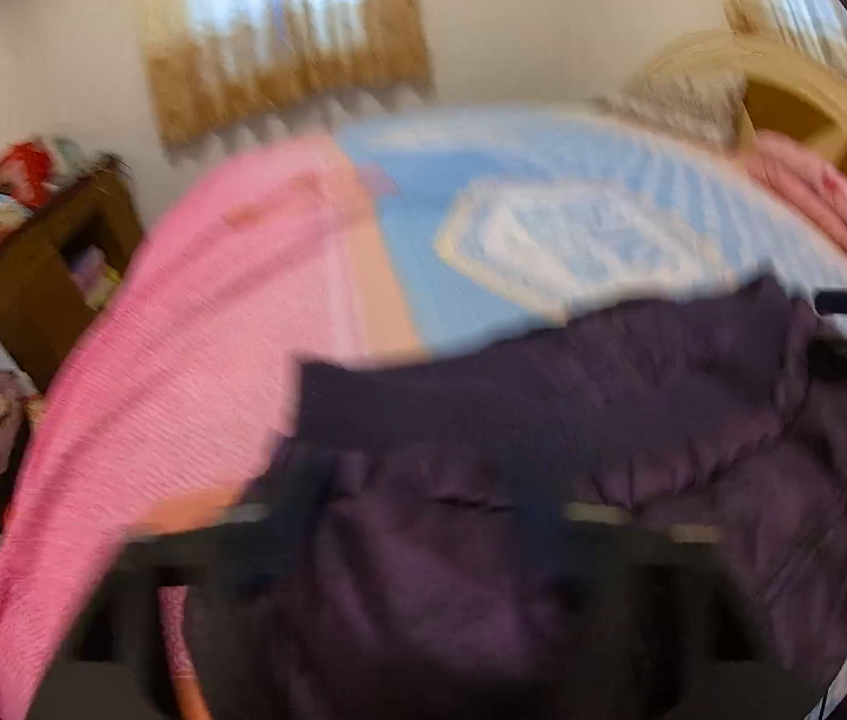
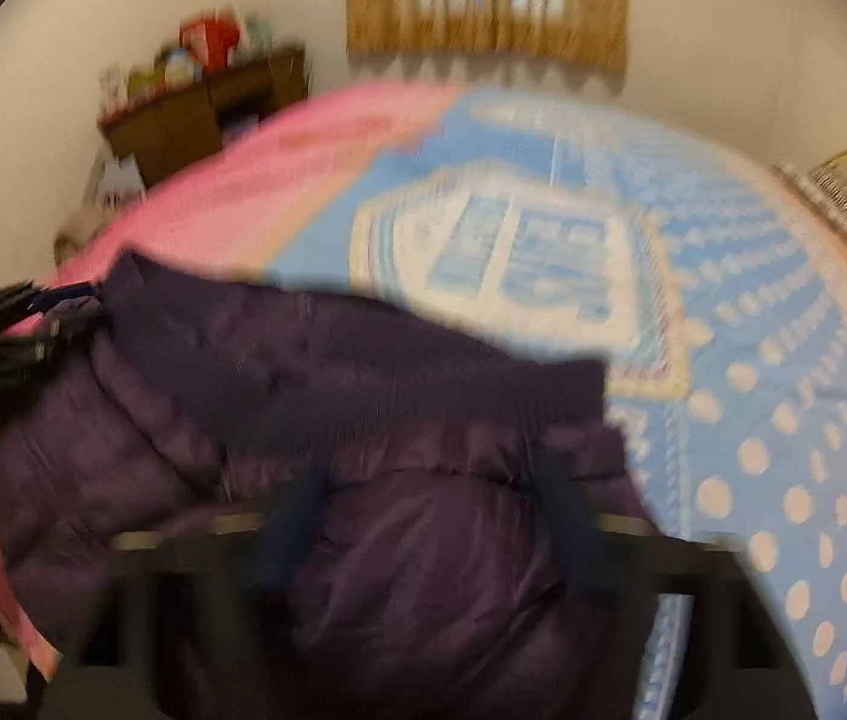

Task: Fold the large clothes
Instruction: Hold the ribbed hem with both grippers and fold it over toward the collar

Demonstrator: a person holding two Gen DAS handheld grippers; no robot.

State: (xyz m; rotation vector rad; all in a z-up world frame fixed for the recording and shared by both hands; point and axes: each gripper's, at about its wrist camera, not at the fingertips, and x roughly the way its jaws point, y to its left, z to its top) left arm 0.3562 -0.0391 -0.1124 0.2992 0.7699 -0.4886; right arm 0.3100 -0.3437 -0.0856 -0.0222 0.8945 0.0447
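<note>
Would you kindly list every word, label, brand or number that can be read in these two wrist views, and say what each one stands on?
None can be read: both views are smeared by motion.
Purple padded jacket: no label or print shows.
Blue bedspread: only dots and a framed pattern, no lettering.
Pink blanket: plain.
Items on the brown shelf: any packaging print is too small and blurred to read.

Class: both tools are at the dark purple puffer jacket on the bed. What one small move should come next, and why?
Probably draw the purple puffer jacket flat onto the blue dotted bedspread before folding: it lies bunched and puffy. The left tool and right tool both sit over its fabric, but blur hides any grip.
</note>
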